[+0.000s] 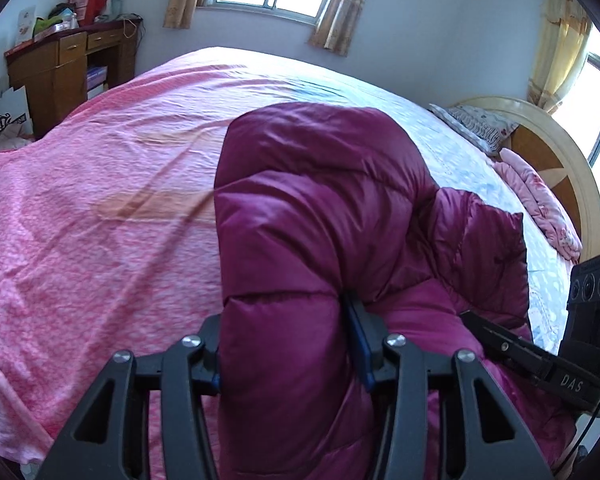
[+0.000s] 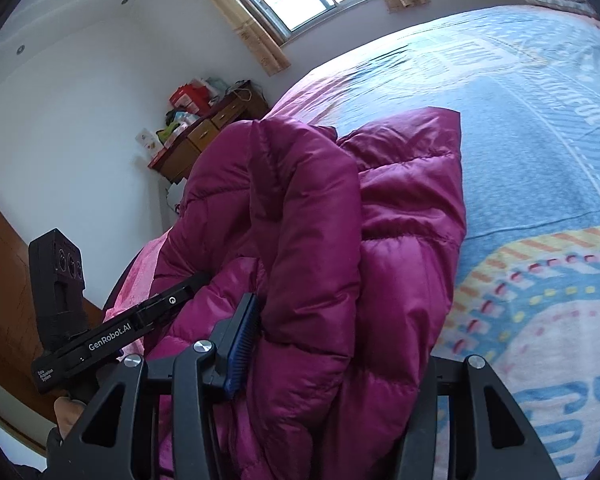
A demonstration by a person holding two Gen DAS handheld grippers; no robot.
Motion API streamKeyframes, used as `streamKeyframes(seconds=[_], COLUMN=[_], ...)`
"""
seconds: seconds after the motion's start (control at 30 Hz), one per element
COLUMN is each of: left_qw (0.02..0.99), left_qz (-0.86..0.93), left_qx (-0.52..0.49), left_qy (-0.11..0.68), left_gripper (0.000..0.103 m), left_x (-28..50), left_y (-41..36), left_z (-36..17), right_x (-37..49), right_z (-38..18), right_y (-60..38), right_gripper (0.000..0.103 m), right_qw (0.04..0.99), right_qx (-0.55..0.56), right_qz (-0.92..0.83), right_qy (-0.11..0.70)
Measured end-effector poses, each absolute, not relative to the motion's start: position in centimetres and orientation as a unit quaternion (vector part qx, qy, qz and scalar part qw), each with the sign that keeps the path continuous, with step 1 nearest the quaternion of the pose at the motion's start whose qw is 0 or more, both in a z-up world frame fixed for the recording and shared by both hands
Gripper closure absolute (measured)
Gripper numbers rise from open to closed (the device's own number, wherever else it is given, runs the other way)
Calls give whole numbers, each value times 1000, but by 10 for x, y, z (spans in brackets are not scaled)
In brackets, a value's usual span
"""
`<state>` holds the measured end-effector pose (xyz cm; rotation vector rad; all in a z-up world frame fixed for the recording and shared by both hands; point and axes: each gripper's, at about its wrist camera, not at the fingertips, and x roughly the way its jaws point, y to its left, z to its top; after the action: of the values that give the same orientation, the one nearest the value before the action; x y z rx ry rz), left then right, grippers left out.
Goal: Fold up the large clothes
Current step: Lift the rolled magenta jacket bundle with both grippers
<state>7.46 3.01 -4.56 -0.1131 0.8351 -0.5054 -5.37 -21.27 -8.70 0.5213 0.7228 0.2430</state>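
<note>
Left wrist view is showing your left gripper [image 1: 288,344] clamping a thick fold of the magenta puffer jacket [image 1: 320,200], lifted over the bed's [image 1: 80,220] near edge; you are carrying a fold across, and next you need to lay it flat toward the far edge. Right wrist view alone is showing your right gripper [image 2: 332,344] clamped on the jacket's other bunched edge, with blue-patterned bedding beyond.

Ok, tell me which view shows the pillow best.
The left wrist view: the pillow lies in full by the headboard, pattern visible. The right wrist view shows only a cropped strip of it at the top right edge.
</note>
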Motion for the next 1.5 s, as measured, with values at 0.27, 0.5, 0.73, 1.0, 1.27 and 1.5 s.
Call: streamKeyframes(seconds=[0.27, 0.5, 0.73, 1.0, 1.27, 1.5], left_qw=[892, 912, 928, 935, 936, 933], left_qz=[-213, -161, -98, -44, -3, 15], left_qx=[-82, -104, -126, -130, -113, -111], left_qy=[390, 364, 336, 327, 332, 343], left_gripper=[56, 59, 59, 59, 60, 60], left_x=[76, 81, 94, 131, 158, 177], left_y=[75, 122, 171, 195, 202, 206], left_z=[-45, -29, -15, -18, -19, -29], right_x=[-29, 8, 49, 97, 124, 166], right_z=[-87, -75, -67, -62, -78, -94], right_y=[-175, -114, -50, -7, -2, 14], right_gripper=[54, 55, 55, 58, 59, 59], right_qw=[883, 867, 851, 852, 853, 874], right_qx=[253, 240, 219, 180, 171, 113], right_qz=[170, 252, 317, 347, 345, 305], right_qy=[357, 358, 358, 348, 351, 362])
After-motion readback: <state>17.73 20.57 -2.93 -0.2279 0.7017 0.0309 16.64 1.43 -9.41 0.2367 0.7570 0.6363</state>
